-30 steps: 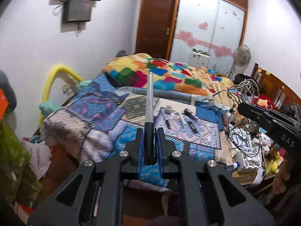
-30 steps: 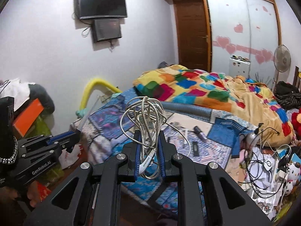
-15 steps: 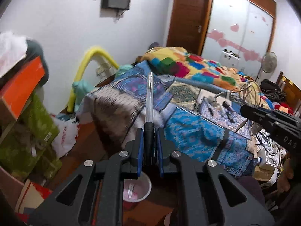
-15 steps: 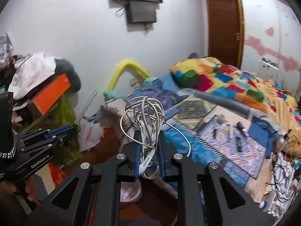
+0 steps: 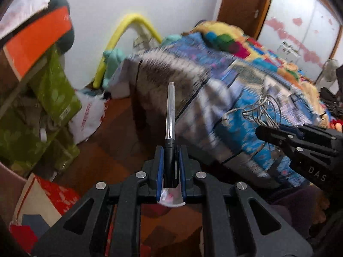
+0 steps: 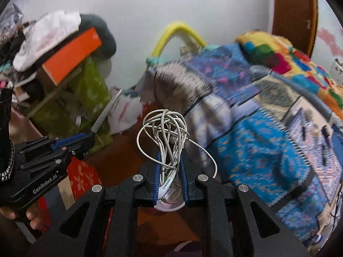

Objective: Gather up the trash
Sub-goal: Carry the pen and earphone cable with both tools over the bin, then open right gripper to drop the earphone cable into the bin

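Fingers of my left gripper (image 5: 170, 167) are clamped on a clear pen (image 5: 170, 115); my right gripper (image 6: 170, 171) pinches a tangled white earphone cable (image 6: 165, 132). I judge both are being carried to a bin. Just below the fingers a white rim (image 5: 171, 203) shows, mostly hidden; I can't identify it, and the bed (image 5: 246, 98) is blurred.

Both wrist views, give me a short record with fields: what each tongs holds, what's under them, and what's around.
left tongs: shut on pen, clear barrel pointing forward
right tongs: shut on cable, a tangled white bundle
below tongs: white bowl on the floor, partly hidden by the fingers
bed: to the right, patterned blue cover
left side: green bags, orange box
trash dropped: not yet
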Demonstrator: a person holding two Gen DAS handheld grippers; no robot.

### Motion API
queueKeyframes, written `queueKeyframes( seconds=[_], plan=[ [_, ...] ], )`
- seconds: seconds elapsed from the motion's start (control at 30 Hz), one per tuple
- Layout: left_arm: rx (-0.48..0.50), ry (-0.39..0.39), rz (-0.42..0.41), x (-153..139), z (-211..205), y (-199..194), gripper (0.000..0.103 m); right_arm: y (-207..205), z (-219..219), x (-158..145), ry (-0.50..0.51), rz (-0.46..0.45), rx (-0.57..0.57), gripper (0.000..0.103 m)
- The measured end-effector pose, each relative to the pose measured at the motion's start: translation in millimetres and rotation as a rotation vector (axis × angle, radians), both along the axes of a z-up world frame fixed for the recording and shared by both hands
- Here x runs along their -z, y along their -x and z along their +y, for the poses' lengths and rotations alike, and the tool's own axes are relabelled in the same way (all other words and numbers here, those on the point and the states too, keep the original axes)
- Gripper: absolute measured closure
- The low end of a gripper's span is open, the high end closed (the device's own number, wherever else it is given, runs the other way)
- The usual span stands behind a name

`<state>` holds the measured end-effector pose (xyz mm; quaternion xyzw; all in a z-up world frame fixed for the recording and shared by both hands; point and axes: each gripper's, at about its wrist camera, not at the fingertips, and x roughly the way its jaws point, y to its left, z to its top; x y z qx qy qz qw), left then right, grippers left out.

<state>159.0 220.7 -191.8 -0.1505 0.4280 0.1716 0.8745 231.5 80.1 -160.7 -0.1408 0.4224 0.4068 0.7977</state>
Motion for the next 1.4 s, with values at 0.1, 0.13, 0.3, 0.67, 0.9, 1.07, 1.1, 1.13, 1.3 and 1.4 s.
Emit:
queueKeyframes(
  seconds=[0.1, 0.13, 0.3, 0.67, 0.9, 1.07, 1.1, 1.13, 1.3, 1.4],
  plan=[
    [-0.021, 0.055, 0.06, 34.6, 7.4, -0.9, 0.09, -4.8, 16.7, 26.6, 0.052, 0.04, -0.027, 0.088],
    [-0.023, 0.067, 0.077, 43.4, 8.5, -1.7, 0.09, -6.5, 22.5, 35.9, 0.068, 0.061, -0.034, 0.088],
    [-0.04, 0.129, 0.185, 97.9, 10.0, -5.1, 0.09, -17.9, 40.8, 83.0, 0.154, 0.155, -0.065, 0.088],
    [-0.058, 0.212, 0.341, 169.7, 11.8, -13.4, 0.09, -32.4, 72.7, 173.6, 0.344, 0.314, -0.147, 0.082],
    [-0.073, 0.264, 0.354, 184.5, 18.0, -26.6, 0.09, -46.0, 83.5, 198.1, 0.366, 0.431, -0.138, 0.072],
    [-0.082, 0.287, 0.368, 195.7, 20.6, -38.2, 0.09, -53.1, 82.2, 197.4, 0.382, 0.428, -0.136, 0.07],
    [-0.086, 0.291, 0.369, 197.3, 21.3, -40.0, 0.09, -53.7, 81.9, 197.6, 0.39, 0.426, -0.135, 0.068],
    [-0.091, 0.296, 0.368, 198.7, 22.3, -42.2, 0.09, -54.2, 81.2, 196.8, 0.391, 0.422, -0.134, 0.062],
    [-0.09, 0.337, 0.36, 204.5, 24.0, -51.9, 0.09, -59.1, 72.0, 189.2, 0.378, 0.405, -0.117, 0.059],
    [-0.097, 0.327, 0.369, 208.3, 22.2, -59.6, 0.09, -58.9, 64.9, 182.2, 0.375, 0.382, -0.114, 0.059]
  ],
)
